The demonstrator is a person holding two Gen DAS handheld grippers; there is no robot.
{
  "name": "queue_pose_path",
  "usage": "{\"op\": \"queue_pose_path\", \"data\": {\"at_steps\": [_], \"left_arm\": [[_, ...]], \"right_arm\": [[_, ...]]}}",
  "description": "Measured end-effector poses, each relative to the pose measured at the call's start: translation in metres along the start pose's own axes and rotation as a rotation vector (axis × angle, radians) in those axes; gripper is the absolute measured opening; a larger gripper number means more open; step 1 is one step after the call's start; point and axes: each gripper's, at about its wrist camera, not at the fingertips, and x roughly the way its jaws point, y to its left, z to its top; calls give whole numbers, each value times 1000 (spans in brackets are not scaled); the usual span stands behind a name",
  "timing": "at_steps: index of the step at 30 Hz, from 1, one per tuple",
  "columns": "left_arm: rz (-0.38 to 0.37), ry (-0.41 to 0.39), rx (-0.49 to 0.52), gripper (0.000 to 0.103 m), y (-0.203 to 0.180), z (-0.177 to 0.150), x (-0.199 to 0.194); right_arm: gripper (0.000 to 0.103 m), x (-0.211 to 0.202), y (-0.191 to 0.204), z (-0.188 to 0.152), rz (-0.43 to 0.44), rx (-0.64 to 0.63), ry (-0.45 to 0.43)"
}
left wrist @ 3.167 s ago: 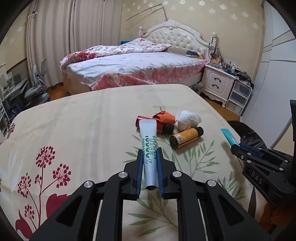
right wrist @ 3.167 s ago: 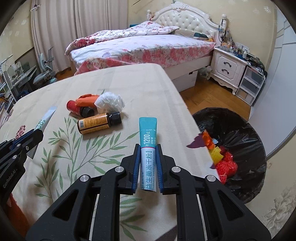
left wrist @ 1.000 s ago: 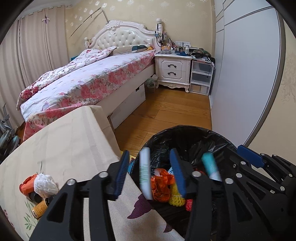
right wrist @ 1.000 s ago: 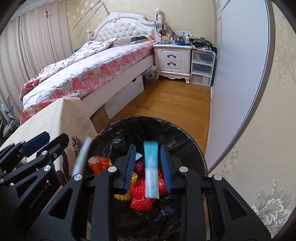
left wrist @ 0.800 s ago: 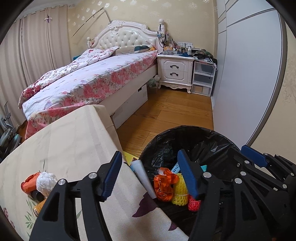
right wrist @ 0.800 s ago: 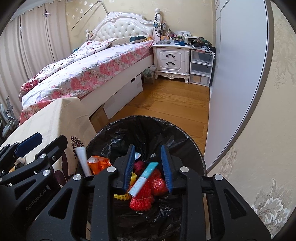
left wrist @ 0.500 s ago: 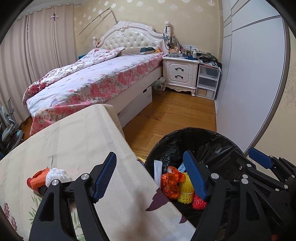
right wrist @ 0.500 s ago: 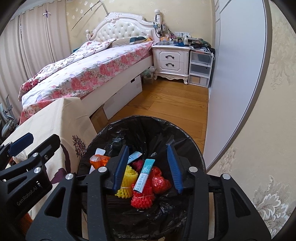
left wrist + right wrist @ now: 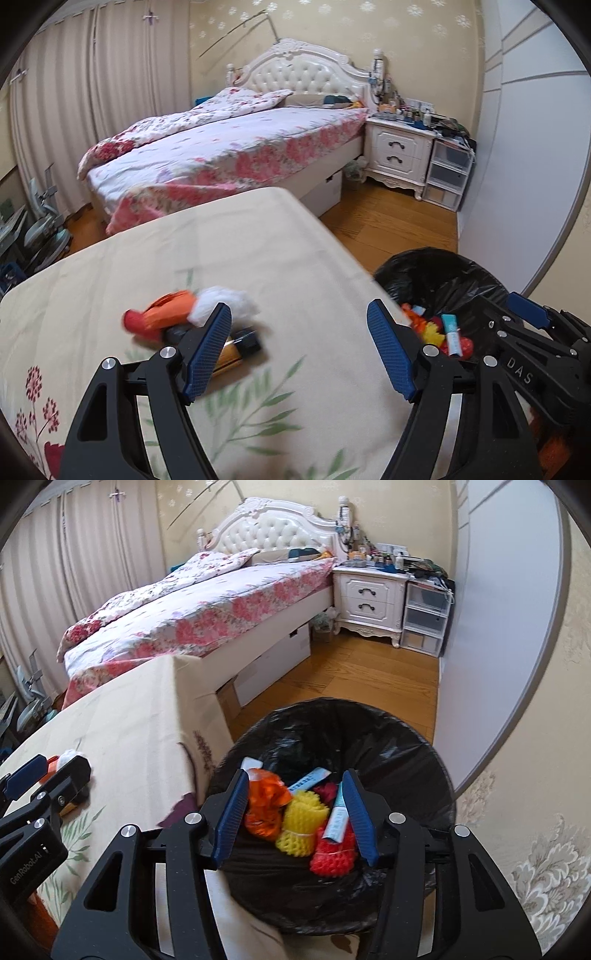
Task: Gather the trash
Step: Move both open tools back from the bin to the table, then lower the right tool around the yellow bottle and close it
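My left gripper (image 9: pixel 300 350) is open and empty above the cloth-covered table (image 9: pixel 229 251). Just beyond its left finger lie an orange wrapper (image 9: pixel 162 314), a white crumpled wad (image 9: pixel 225 301) and an amber bottle with a black cap (image 9: pixel 240 345). My right gripper (image 9: pixel 291 816) is open and empty over the black-lined trash bin (image 9: pixel 369 731). Inside the bin lie a teal tube (image 9: pixel 336 821), a white tube (image 9: pixel 310 779), orange wrapping (image 9: pixel 266 801), yellow netting (image 9: pixel 301 823) and red netting (image 9: pixel 332 856). The bin also shows in the left wrist view (image 9: pixel 436 273).
A bed with a floral cover (image 9: pixel 229 155) stands behind the table. A white nightstand (image 9: pixel 399 155) and plastic drawers (image 9: pixel 447 177) stand at the back right. A grey wardrobe door (image 9: pixel 498 609) rises right of the bin. Wooden floor (image 9: pixel 362 672) lies between.
Both grippers let their tubes drop into the bin and opened wide. The left gripper has swung left, back over the table toward the remaining trash. The right gripper stays over the bin.
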Motion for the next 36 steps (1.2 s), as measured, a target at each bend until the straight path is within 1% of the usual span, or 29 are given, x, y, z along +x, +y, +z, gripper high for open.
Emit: {"op": "queue_pose_path", "data": {"at_steps": [6, 13, 17, 23, 26, 29, 31, 32, 36], "left_arm": [[72, 10, -62, 74, 49, -15, -14], [177, 24, -121, 74, 102, -35, -23], [213, 41, -165, 74, 128, -44, -26], [251, 44, -215, 74, 159, -57, -35], [267, 42, -236, 74, 174, -61, -39], [282, 44, -260, 74, 189, -64, -40], [289, 48, -278, 74, 198, -67, -42], [289, 50, -284, 74, 201, -69, -43], [282, 57, -295, 74, 206, -72, -41]], "right_arm": [[51, -2, 39, -3, 56, -63, 11], [52, -6, 87, -9, 124, -127, 28], [52, -8, 119, -11, 172, -155, 41], [52, -7, 164, -12, 217, -208, 54], [52, -4, 182, -12, 214, -228, 57], [52, 3, 191, -14, 191, -235, 70], [56, 8, 193, -15, 177, -236, 83], [61, 9, 193, -17, 168, -239, 92], [62, 12, 188, -24, 143, -250, 112]]}}
